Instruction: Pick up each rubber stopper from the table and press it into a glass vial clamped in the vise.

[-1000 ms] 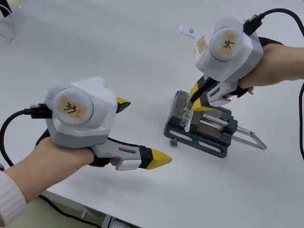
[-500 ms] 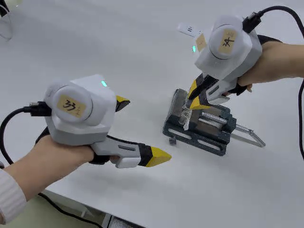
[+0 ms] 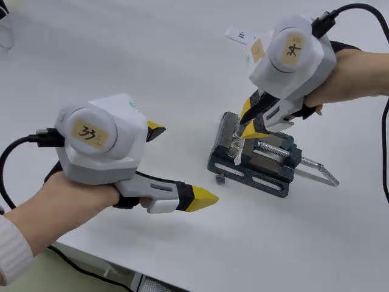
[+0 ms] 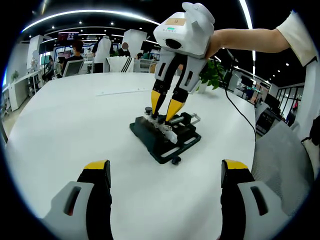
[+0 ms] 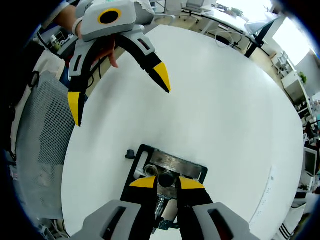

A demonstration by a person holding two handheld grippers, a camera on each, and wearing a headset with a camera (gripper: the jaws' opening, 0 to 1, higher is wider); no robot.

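The right gripper (image 5: 168, 183) holds its jaws nearly together, the yellow tips pinching a dark stopper (image 5: 165, 179) at its 3 and 9 o'clock. In the right gripper view the stopper shows its round end, so its long axis runs along the jaws and points down toward the vise (image 5: 186, 167); the vial (image 5: 150, 171) stands mouth-up in the vise, just beside the stopper at its 10 o'clock; whether stopper and vial touch I cannot tell. In the head view the right tips hang just above the vise, with the vial at their 7 o'clock.

The left gripper (image 4: 166, 166) has its jaws spread wide; it hovers over the table (image 3: 121, 67), well apart from the vise; the vise lies at its 3 o'clock in the head view and at 12 o'clock, straight ahead of the jaws, in the left gripper view. A second stopper (image 3: 220, 180) lies on the table just beside the vise, at its 8 o'clock in the head view.
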